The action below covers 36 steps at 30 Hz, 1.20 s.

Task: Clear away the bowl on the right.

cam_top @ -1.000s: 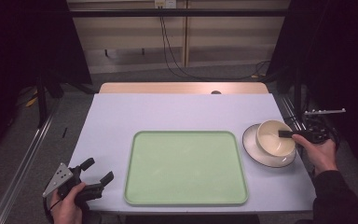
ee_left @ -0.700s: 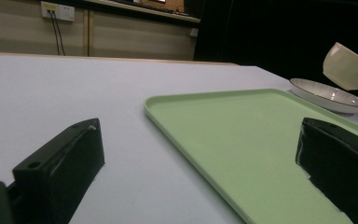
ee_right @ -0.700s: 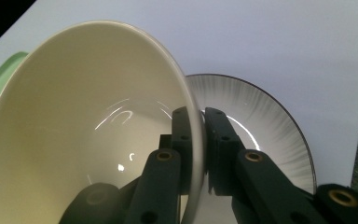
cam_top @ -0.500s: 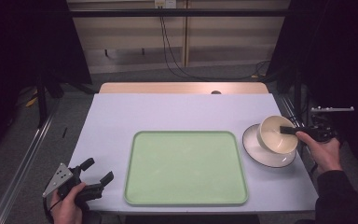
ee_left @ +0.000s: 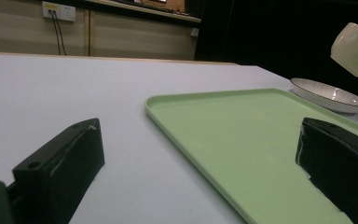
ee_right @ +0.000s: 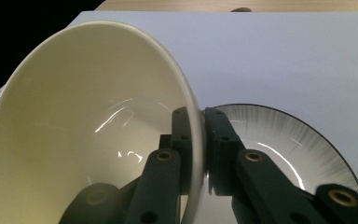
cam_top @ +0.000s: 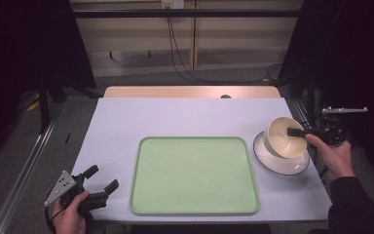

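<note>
A cream bowl [cam_top: 283, 138] hangs tilted above a white saucer with a dark rim [cam_top: 281, 159] at the table's right side. My right gripper [cam_top: 295, 132] is shut on the bowl's rim [ee_right: 193, 116], one jaw inside the bowl and one outside. The saucer [ee_right: 284, 144] lies just below the bowl. From the left gripper view the bowl [ee_left: 356, 49] floats clear of the saucer [ee_left: 331, 95]. My left gripper [cam_top: 101, 178] stands open near the table's front left corner, nothing between its jaws.
A pale green tray [cam_top: 195, 173] lies in the middle of the lilac table [cam_top: 175, 117], its near corner [ee_left: 242, 135] in front of the left gripper. A wooden strip [cam_top: 190, 91] runs along the far edge.
The right gripper has lifted the bowl off the saucer and tipped it further. The left gripper has stayed where it was.
</note>
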{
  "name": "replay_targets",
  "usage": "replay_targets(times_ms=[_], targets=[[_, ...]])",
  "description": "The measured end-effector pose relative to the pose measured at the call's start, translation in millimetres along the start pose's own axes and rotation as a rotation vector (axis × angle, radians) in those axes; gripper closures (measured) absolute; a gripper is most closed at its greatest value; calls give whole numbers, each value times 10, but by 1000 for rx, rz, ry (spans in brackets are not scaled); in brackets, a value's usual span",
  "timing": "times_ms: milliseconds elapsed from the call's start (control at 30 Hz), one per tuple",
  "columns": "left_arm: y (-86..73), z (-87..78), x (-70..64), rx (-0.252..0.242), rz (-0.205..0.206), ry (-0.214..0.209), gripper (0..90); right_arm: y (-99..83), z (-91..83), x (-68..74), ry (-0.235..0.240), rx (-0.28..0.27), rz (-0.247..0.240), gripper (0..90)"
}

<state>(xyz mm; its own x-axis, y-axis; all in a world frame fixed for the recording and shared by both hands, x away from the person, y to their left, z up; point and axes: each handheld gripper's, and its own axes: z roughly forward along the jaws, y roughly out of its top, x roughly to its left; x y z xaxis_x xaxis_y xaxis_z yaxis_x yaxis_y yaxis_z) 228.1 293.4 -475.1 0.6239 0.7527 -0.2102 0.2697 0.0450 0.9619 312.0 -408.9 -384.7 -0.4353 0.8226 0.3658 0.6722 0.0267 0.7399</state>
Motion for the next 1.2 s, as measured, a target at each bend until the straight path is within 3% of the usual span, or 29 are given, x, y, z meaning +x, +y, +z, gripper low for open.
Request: replay_targets(times_ms=[167, 467, 1200], targets=[[0, 3, -2, -1, 0, 0, 11, 59, 36, 58, -7, 10, -19, 833], [-1, 6, -4, 3, 2, -2, 11, 180, 141, 153, 26, 8, -35, 833], [0, 7, -2, 4, 5, 0, 11, 406, 497, 399, 91, 67, -91, 833]])
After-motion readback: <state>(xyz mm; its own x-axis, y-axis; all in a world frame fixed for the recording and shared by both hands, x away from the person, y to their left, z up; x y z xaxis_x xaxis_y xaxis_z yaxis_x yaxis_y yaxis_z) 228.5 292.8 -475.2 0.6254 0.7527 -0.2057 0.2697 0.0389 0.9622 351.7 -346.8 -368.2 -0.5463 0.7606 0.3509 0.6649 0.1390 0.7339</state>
